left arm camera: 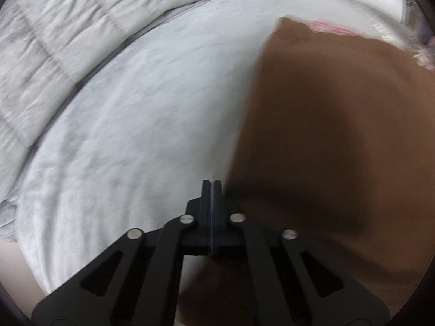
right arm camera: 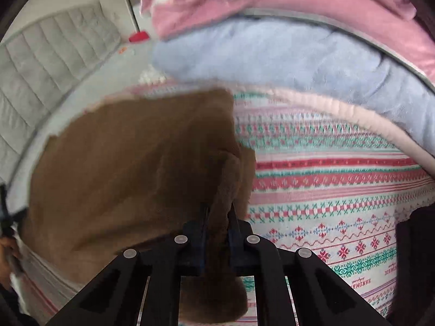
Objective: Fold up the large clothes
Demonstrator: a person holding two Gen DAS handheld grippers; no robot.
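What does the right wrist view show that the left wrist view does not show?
Only the right wrist view shows the right hand-held gripper shut on a bunched fold of the brown garment, the patterned knit cloth under it, and the stacked blue blanket and pink blanket. Only the left wrist view shows the left hand-held gripper, its jaws together at the garment's edge, and the wide pale bed sheet. Both views show the brown garment and the grey quilt.

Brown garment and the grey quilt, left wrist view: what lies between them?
Only bare pale bedsheet separates the brown garment from the grey quilt; nothing rests on that stretch. This shows in the left wrist view.
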